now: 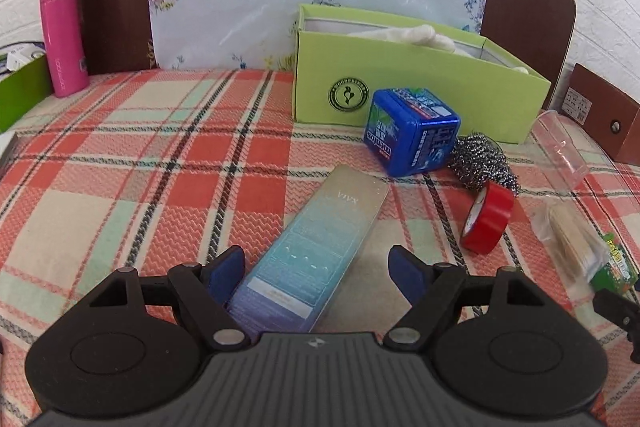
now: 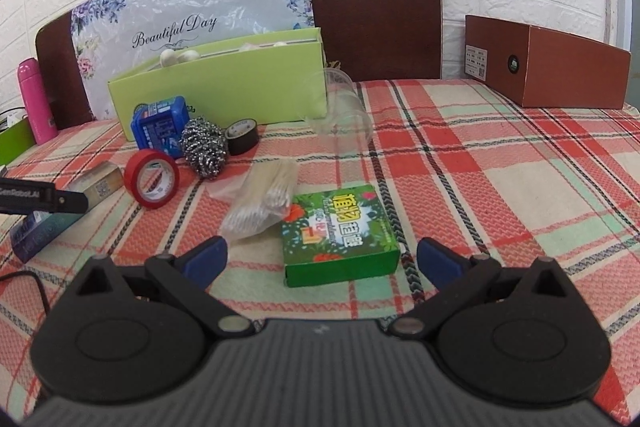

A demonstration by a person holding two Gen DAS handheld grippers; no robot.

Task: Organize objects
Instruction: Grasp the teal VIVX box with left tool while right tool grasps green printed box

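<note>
1. The left gripper (image 1: 318, 273) has its jaws spread apart, one on each side of the near end of a long blue gradient carton (image 1: 316, 251) lying flat on the plaid tabletop (image 1: 120, 155); whether the left blue pad touches the carton cannot be told.
2. The right gripper (image 2: 322, 259) also has its jaws wide apart, low over the tabletop, with a green printed box (image 2: 338, 239) lying between and just ahead of them, untouched.
3. Touching the green box's far left corner is a clear bag of cotton swabs (image 2: 262, 199).
4. Further left, a red tape roll (image 2: 152, 179) stands on edge, near a steel wool scrubber (image 2: 203, 149).
5. Beside the scrubber are a black tape roll (image 2: 242, 135) and a blue mint tin (image 2: 160, 123), tilted.
6. A clear plastic cup (image 2: 346, 115) lies on its side, right of those.
7. Behind them stands an open light-green box (image 2: 224, 95) with white items inside.
8. Farthest back: a pink bottle (image 1: 64, 35) at left, a brown box (image 2: 560, 67) at right.
</note>
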